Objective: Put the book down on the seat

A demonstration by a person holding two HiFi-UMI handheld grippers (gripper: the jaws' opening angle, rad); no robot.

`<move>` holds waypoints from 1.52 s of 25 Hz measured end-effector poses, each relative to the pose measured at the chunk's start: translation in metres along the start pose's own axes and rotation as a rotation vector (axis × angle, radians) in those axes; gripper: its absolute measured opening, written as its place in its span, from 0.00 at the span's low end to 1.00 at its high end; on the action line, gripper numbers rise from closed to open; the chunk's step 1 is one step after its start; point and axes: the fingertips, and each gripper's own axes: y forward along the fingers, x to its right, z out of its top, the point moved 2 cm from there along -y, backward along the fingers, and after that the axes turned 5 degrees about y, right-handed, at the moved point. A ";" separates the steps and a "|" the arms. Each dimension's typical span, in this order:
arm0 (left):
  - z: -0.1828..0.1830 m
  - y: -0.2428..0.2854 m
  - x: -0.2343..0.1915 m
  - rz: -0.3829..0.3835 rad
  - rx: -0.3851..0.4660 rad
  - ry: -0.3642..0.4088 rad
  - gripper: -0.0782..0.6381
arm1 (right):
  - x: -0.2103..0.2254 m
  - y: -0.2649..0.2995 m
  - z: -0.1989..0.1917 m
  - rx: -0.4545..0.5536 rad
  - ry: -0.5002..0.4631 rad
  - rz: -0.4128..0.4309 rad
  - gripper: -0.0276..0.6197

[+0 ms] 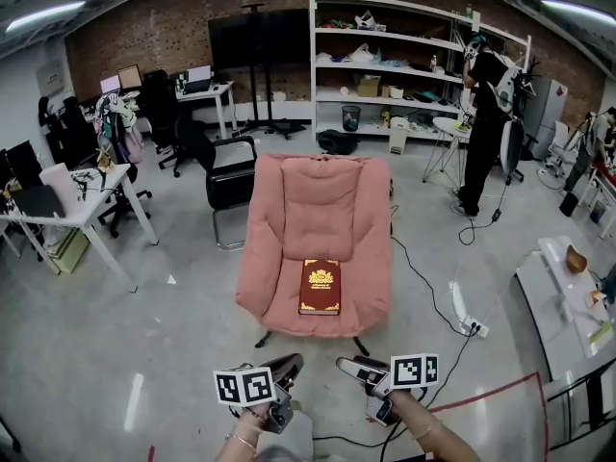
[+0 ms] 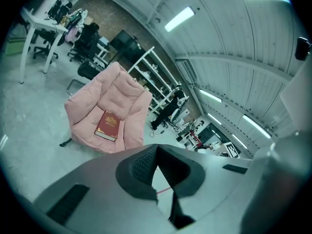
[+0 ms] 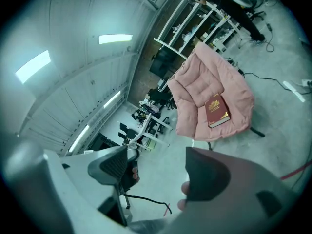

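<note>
A dark red book (image 1: 320, 287) with a gold emblem lies flat on the seat of the pink cushioned chair (image 1: 318, 195). It also shows in the left gripper view (image 2: 108, 126) and the right gripper view (image 3: 217, 111), and nothing touches it. Both grippers are held low and close to the person, well short of the chair. My left gripper (image 1: 289, 362) (image 2: 156, 152) is shut, its jaws meeting with nothing between them. Beside it, my right gripper (image 1: 348, 364) (image 3: 158, 165) stands open and empty.
A black office chair (image 1: 229, 176) stands just left of the pink chair. White tables (image 1: 87, 195) are at the left, another (image 1: 558, 296) at the right. A person (image 1: 486, 114) stands by the shelving (image 1: 385, 56). A cable and power strip (image 1: 472, 327) lie on the floor right of the chair.
</note>
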 end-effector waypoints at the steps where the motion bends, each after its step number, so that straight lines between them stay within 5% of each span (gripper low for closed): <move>1: -0.006 -0.003 0.004 -0.002 0.001 0.000 0.11 | 0.000 -0.005 -0.006 0.002 0.000 0.001 0.65; 8: -0.035 -0.026 0.030 -0.012 0.015 0.016 0.11 | -0.009 -0.032 -0.035 0.030 -0.020 0.007 0.47; 23: -0.078 -0.044 0.057 -0.073 -0.013 0.028 0.11 | -0.019 -0.054 -0.080 0.007 -0.035 0.021 0.30; 29: -0.080 -0.054 0.061 -0.038 0.027 0.102 0.11 | -0.022 -0.065 -0.089 0.023 -0.048 0.000 0.18; 38: -0.077 -0.060 0.072 -0.077 0.056 0.081 0.11 | -0.025 -0.076 -0.091 0.054 -0.081 -0.012 0.11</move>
